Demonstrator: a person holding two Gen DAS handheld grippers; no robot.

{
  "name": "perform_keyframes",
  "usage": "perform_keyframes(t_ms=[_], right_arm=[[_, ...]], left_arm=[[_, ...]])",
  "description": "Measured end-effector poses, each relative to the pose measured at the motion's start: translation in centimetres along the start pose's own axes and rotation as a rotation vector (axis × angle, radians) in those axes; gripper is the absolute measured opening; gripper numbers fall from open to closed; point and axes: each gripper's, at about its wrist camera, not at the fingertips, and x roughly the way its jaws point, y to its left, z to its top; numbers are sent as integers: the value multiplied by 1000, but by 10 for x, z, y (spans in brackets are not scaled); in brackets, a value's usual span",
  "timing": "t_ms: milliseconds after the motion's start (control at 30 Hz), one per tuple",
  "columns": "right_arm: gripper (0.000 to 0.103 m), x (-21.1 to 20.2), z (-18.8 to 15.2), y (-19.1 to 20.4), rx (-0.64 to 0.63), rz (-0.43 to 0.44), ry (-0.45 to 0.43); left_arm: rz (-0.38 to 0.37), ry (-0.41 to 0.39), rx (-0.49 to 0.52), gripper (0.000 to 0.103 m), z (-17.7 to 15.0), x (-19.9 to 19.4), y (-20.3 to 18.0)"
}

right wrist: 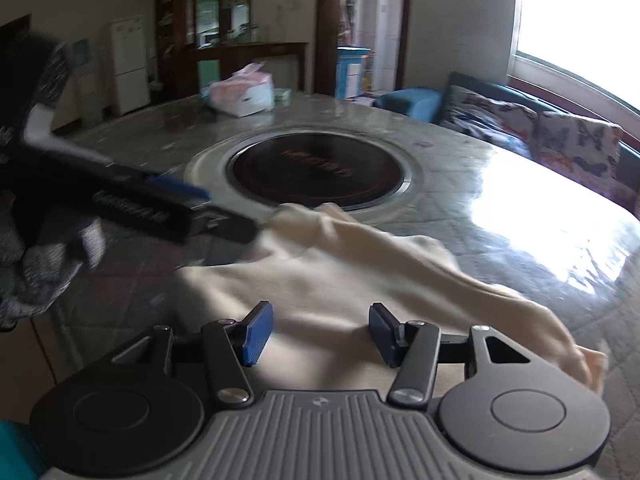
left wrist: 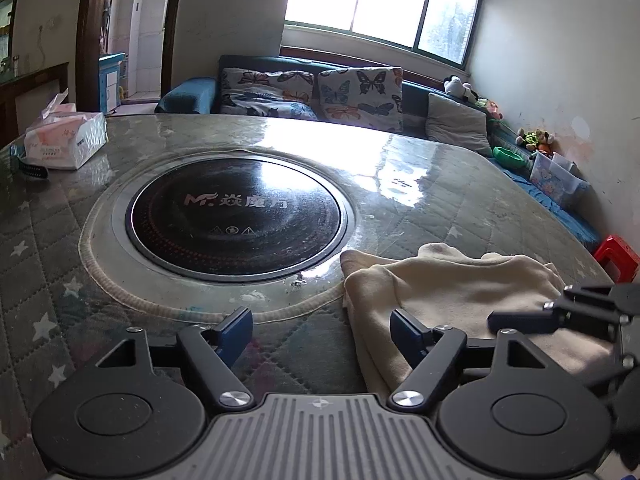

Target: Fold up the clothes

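A cream garment [left wrist: 460, 292] lies crumpled on the quilted table, in front of the round black cooktop. In the right wrist view the garment [right wrist: 340, 268] spreads under and ahead of my fingers. My left gripper [left wrist: 322, 332] is open and empty, its right finger over the garment's left edge. My right gripper [right wrist: 320, 334] is open and empty, low over the garment. The left gripper also shows in the right wrist view [right wrist: 232, 222], blurred, at the garment's far left corner. The right gripper also shows in the left wrist view [left wrist: 560, 312], over the garment's right part.
The round black cooktop [left wrist: 236, 216] is set in the table's middle. A tissue pack [left wrist: 64, 140] and a dark strap [left wrist: 32, 168] lie at the far left corner. A sofa with butterfly cushions [left wrist: 312, 92] stands behind. A red stool [left wrist: 616, 256] stands right.
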Motion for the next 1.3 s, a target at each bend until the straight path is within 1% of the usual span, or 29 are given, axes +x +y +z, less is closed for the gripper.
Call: perform_keyframes(t_ms=[233, 333, 467, 567, 700, 733, 767, 800, 867, 967, 1067, 1300], right_arm=[[55, -14, 7, 19, -78, 28, -53], [55, -18, 10, 27, -119, 76, -48], [54, -16, 6, 45, -208, 129, -24], [52, -9, 2, 60, -279, 127, -5], [52, 1, -2, 69, -323, 108, 21], [49, 2, -3, 70, -327, 101, 23], [44, 2, -3, 69, -321, 96, 19], [42, 2, -3, 68, -314, 90, 16], [30, 2, -3, 66, -302, 78, 10], [22, -2, 1, 58, -244, 88, -4], [19, -9, 6, 48, -177, 110, -22], [17, -28, 15, 25, -74, 141, -85]], left_arm=[[6, 12, -44, 83, 5, 3, 7], [9, 17, -64, 83, 6, 3, 10], [-2, 30, -92, 83, 6, 4, 12], [-15, 38, -107, 83, 6, 3, 13], [-54, 60, -149, 81, 6, 4, 15], [-64, 70, -163, 81, 6, 4, 15], [-74, 79, -176, 81, 6, 5, 15], [-84, 88, -188, 81, 5, 6, 14], [-109, 104, -212, 80, 5, 8, 12], [-138, 125, -248, 80, 6, 10, 9], [-148, 144, -298, 80, 9, 14, 7], [-163, 175, -443, 80, 16, 23, 8]])
